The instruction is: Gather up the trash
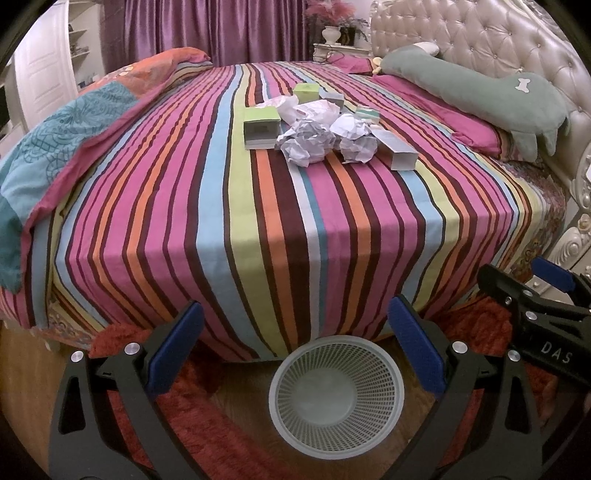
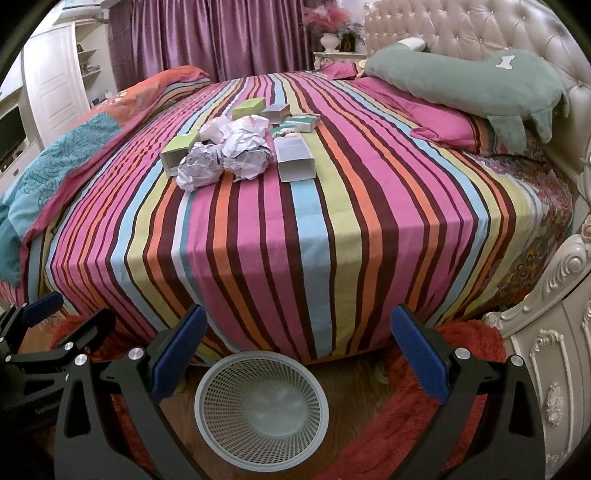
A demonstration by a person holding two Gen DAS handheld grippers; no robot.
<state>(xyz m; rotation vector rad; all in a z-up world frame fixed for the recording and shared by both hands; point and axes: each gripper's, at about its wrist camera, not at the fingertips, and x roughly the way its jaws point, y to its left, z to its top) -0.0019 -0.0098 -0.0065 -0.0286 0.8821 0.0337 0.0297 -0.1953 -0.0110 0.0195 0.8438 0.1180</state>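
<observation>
- Both spread wide and empty: left gripper (image 1: 295, 354), right gripper (image 2: 299, 354), hovering low at near edge
- Trash pile far off on striped bedspread (image 2: 280, 236): crumpled paper (image 2: 197, 170), small boxes (image 2: 295, 157)
- Mesh basket (image 1: 280, 406) empty on floor, near
- Best to reach far, pinch nearest paper ball gently
- Purple curtains (image 2: 221, 37), tufted headboard (image 2: 480, 26) beyond

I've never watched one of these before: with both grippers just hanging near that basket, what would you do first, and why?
Probably reach the right gripper forward to the nearest crumpled white paper ball on the striped bedspread. Both grippers are open and hold nothing, the white mesh plastic basket on the floor looks empty, and all the paper and small boxes lie on the bed.
</observation>
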